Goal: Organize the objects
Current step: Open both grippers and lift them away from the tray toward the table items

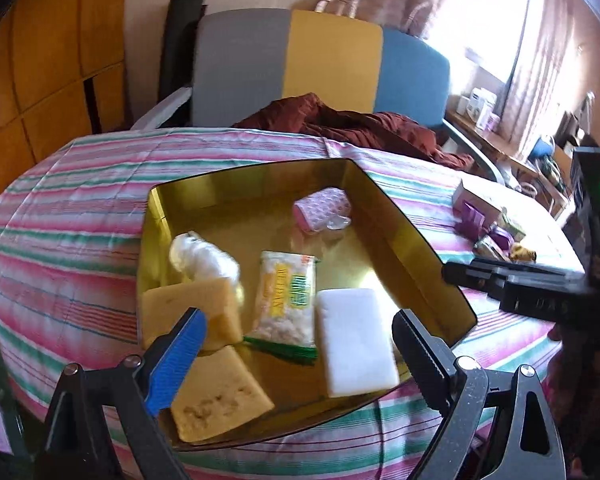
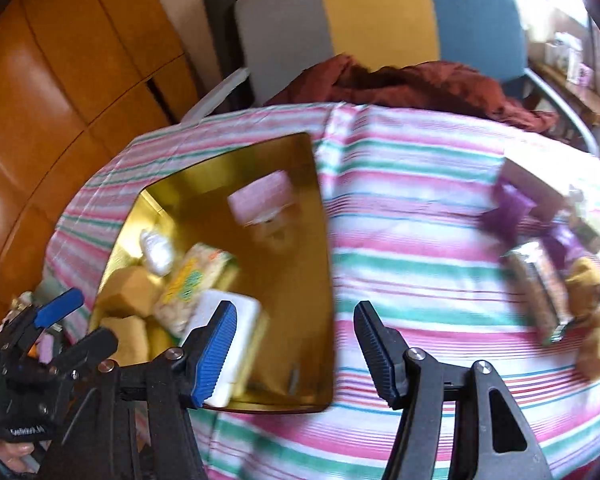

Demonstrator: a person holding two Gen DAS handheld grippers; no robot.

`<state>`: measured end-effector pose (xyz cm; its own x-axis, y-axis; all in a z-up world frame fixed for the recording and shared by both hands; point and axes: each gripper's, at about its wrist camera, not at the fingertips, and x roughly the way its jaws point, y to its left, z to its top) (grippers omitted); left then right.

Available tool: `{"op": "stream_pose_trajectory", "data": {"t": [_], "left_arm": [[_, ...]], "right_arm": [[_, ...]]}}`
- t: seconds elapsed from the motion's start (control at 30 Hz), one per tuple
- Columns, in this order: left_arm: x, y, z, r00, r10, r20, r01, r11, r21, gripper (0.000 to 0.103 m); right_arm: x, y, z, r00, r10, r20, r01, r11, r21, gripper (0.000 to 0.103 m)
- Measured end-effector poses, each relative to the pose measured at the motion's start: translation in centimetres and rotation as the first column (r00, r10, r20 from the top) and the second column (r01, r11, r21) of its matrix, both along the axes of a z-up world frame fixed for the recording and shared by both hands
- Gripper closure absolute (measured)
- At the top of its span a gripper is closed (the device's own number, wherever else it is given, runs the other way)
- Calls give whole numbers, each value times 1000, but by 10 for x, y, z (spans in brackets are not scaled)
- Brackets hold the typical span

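Observation:
A gold tray [image 1: 404,216] sits on the striped cloth. It holds two yellow sponges [image 1: 216,396], a white sponge [image 1: 354,344], a snack packet [image 1: 288,300], a white wad [image 1: 204,258] and a pink packet [image 1: 320,208]. My left gripper [image 1: 300,344] is open and empty, low over the tray's near edge. My right gripper [image 2: 296,344] is open and empty, above the tray's right rim [image 2: 326,264]. A pile of purple packets, a box and a brown toy [image 2: 552,256] lies to the right on the cloth.
A grey, yellow and blue chair [image 1: 320,64] with a dark red cloth [image 1: 360,124] stands behind the table. A wooden cabinet [image 1: 40,60] is at left. A cluttered shelf [image 1: 484,116] runs under the window at right.

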<state>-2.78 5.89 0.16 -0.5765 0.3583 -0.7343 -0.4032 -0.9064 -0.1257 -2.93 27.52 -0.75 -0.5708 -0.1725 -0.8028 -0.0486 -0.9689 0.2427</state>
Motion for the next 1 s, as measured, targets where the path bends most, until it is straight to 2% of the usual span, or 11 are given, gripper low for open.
{"op": "stream_pose_trajectory", "data": {"t": [0.27,0.53,0.57,0.6,0.67,0.73,0.8,0.9,1.0], "left_arm": [[4,37,-1,996,-86,-9,86,994,-62,11],[6,48,-4,989,-150,-11,147,980,-133,11],[5,47,-5,988,-153,-7,151,979,-135,13],[4,46,-5,986,-164,-2,162,978,-132,21],[-2,42,-2,985,-172,0,171,975,-144,35],[-8,37,2,987,-162,-6,159,976,-150,44],[-14,30,7,987,-159,-12,155,975,-158,60],[-24,21,16,989,-149,-23,144,978,-149,66],[-32,15,31,991,-125,-43,119,986,-114,67]], "right_arm": [[17,54,6,994,-109,-5,109,994,24,41],[33,112,13,972,-236,-6,236,970,58,41],[35,121,14,966,-257,-6,257,964,63,41],[38,131,16,959,-282,-8,282,957,66,41],[46,155,19,941,-338,-9,338,939,68,41],[53,178,20,919,-393,-9,393,917,71,41],[61,202,20,894,-449,-7,448,892,61,41],[75,243,14,836,-549,3,549,835,28,41],[88,272,4,778,-628,20,628,778,-6,41]]}}
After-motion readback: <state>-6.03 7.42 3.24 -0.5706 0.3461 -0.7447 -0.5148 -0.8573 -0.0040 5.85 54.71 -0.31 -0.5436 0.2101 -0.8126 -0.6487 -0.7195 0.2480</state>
